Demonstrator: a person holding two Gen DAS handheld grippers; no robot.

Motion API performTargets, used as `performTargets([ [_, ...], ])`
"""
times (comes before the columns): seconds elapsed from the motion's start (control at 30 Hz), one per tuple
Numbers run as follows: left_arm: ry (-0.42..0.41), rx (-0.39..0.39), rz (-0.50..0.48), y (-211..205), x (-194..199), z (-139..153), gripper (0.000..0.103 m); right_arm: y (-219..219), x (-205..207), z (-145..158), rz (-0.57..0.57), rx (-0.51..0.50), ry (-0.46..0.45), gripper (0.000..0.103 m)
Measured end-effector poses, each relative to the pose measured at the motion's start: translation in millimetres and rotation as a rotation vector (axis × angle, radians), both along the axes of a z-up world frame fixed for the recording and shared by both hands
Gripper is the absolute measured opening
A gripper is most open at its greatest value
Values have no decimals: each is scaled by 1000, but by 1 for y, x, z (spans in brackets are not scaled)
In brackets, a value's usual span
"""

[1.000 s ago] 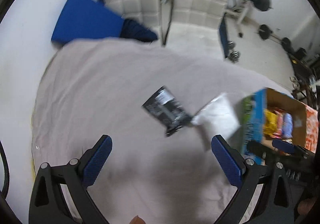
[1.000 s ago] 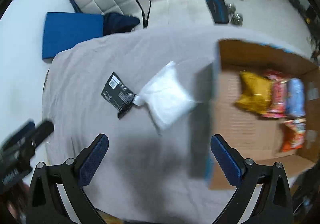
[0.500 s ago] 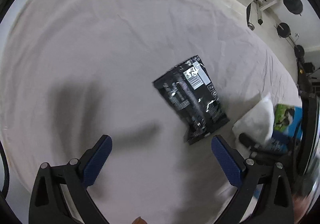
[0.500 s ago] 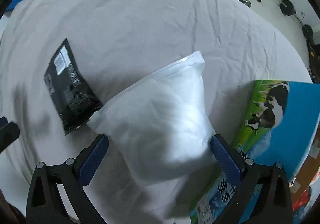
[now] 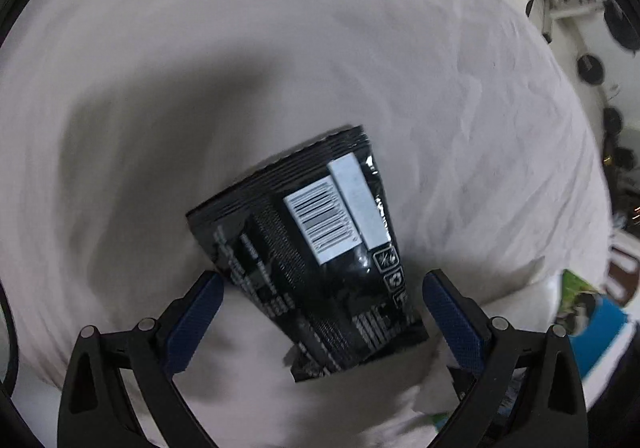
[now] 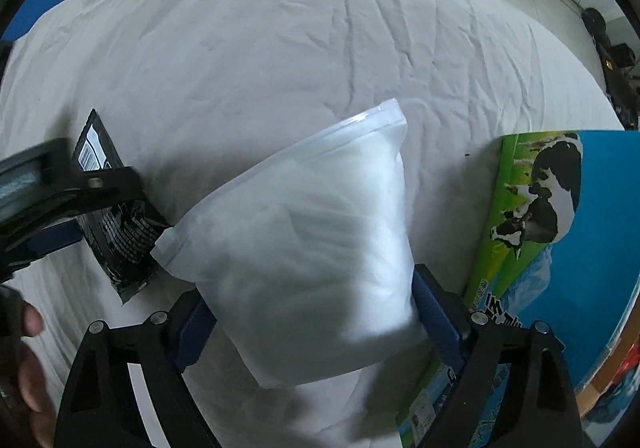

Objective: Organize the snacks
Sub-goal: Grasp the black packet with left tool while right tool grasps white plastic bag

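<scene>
A black snack packet (image 5: 316, 248) with a white barcode label lies flat on the white sheet. My left gripper (image 5: 322, 312) is open, its blue pads either side of the packet's lower end. A puffy white zip bag (image 6: 316, 260) lies beside the black snack packet (image 6: 116, 224) and overlaps its corner. My right gripper (image 6: 314, 322) is open and straddles the white bag's lower part, the pads close to its sides. The left gripper's black frame shows at the left edge of the right wrist view.
A cardboard box with a blue and green cow print (image 6: 560, 232) stands just right of the white bag, snacks showing inside at its lower right. A hand (image 6: 28, 364) holds the left tool. Weights and a padded chair sit beyond the bed.
Both grippers have dropped closer to the sheet. The black packet now sits between the left pads and the white bag between the right pads. Neither bag has moved.
</scene>
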State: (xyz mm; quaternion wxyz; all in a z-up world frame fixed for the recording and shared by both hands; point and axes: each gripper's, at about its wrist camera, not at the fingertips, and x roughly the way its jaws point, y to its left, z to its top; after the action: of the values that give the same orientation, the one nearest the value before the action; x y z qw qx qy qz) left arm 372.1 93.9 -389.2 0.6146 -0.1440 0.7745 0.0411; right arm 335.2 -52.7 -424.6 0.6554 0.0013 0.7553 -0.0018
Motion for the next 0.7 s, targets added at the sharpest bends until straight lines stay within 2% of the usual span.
performTargets([
  [0.07,-36,45,-67,-10,0,2,101,-2,2,-1,-7,5,4,91],
  [0.13,-58,98,-158,-20,-5,4,97,-1,10,-3,-9,2,8,90],
  [0.23,-135,135,-277,-29,-21,14,76,-3,5,-2,-7,-8,6,87],
  [0.27,-154,135,-324,-31,-29,18,64,-1,0,2,-9,-12,7,86],
  [0.3,-158,138,-353,-33,-36,20,56,-1,-3,2,-12,-12,9,86],
  [0.43,-165,174,-433,-23,-76,22,55,2,-19,1,-49,24,38,85],
  [0.6,-142,179,-435,-7,-120,21,55,9,-48,-3,-100,126,93,85],
  [0.7,-158,169,-404,2,-137,21,58,17,-55,-3,-77,116,77,87],
])
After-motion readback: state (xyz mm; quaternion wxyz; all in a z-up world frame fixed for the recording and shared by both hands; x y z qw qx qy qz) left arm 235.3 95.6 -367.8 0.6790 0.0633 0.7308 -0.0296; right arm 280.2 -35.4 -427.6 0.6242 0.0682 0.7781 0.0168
